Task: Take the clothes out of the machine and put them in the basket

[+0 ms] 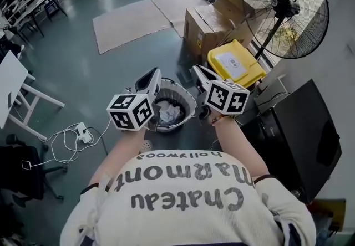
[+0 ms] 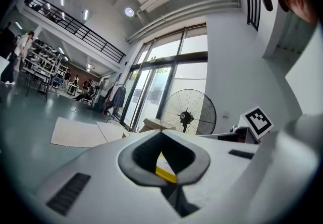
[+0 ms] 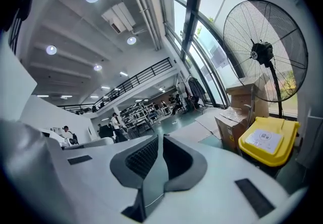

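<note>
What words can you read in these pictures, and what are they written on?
"Chateau Marmont": big letters on the person's shirt, upside down in the head view.
"hollywood": small letters on the same shirt.
White label on the yellow bin: too small to read.
Marker cubes: square patterns only, no words.

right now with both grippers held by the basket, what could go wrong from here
The basket already holds cloth, so more clothes dropped carelessly may catch on its rim or land on the floor. The power strip and its loose cable lie on the floor on the person's left, a possible trip. The right gripper is near the yellow bin, and a wide swing could knock it.
</note>
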`<state>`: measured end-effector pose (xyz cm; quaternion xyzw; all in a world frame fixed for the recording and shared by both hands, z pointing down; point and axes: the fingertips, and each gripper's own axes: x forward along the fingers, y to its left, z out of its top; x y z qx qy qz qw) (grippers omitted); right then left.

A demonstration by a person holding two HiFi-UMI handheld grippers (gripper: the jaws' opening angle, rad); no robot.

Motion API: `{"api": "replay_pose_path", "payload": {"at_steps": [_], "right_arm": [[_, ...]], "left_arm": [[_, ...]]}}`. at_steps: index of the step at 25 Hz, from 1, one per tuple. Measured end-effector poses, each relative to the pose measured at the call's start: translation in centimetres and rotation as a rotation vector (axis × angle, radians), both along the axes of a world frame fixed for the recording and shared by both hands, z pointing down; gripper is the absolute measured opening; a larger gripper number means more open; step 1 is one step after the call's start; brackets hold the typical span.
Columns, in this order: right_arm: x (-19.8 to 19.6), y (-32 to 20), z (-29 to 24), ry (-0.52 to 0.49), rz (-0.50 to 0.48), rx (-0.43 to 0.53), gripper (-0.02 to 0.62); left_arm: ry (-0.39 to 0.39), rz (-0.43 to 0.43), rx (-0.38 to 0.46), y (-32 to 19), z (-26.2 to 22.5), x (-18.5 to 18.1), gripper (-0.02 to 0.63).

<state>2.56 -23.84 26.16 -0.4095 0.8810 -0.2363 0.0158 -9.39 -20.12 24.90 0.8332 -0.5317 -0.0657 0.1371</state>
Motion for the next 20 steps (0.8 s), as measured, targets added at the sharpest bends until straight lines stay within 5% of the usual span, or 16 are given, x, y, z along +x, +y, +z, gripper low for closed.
{"api": "replay_pose_path", "payload": {"at_steps": [20], "right_arm": [[0.25,-0.23,0.63,0.028,-0.012,-0.014,0.049]], "left_arm": [[0.014,-0.015,-0.009,-0.10,0.64,0.35,0.009]]}}
